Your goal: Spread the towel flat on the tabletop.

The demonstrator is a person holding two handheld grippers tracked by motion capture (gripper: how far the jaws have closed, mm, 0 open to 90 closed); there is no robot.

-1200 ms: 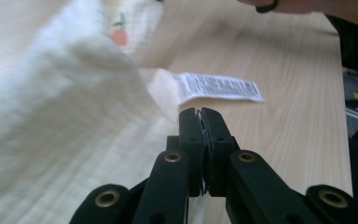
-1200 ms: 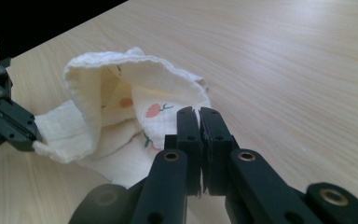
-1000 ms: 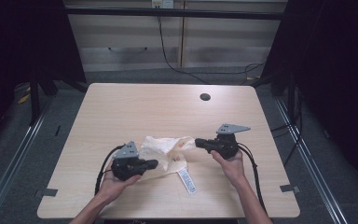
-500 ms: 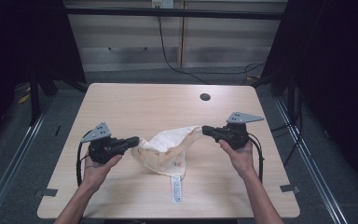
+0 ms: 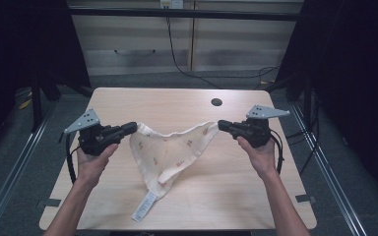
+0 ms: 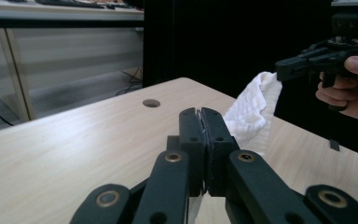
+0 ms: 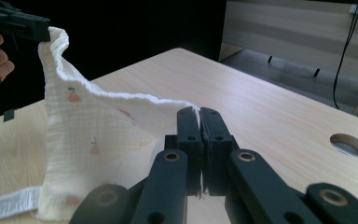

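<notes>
The left claw (image 5: 130,129) is clamped on one corner of the cream cloth (image 5: 170,150), and the right claw (image 5: 222,125) is clamped on the opposite corner; in each gripper view the two black jaws stand pressed together with a sliver of fabric between them. Between the claws the top hem sags in a shallow curve, and the rest of the cloth hangs down to a point, with its white care label (image 5: 144,206) trailing onto the worktop (image 5: 187,101). A second ago the cloth lay bunched on the worktop with both hands low and close together; since then both hands have risen and drawn apart, so the cloth is now lifted and half spread in the air. Judging from this, the work is an unfolding or shaking-out, with one fold still doubled in the middle. No containers stand on the worktop; its one feature is the round cable hole (image 5: 216,102) beyond the cloth
</notes>
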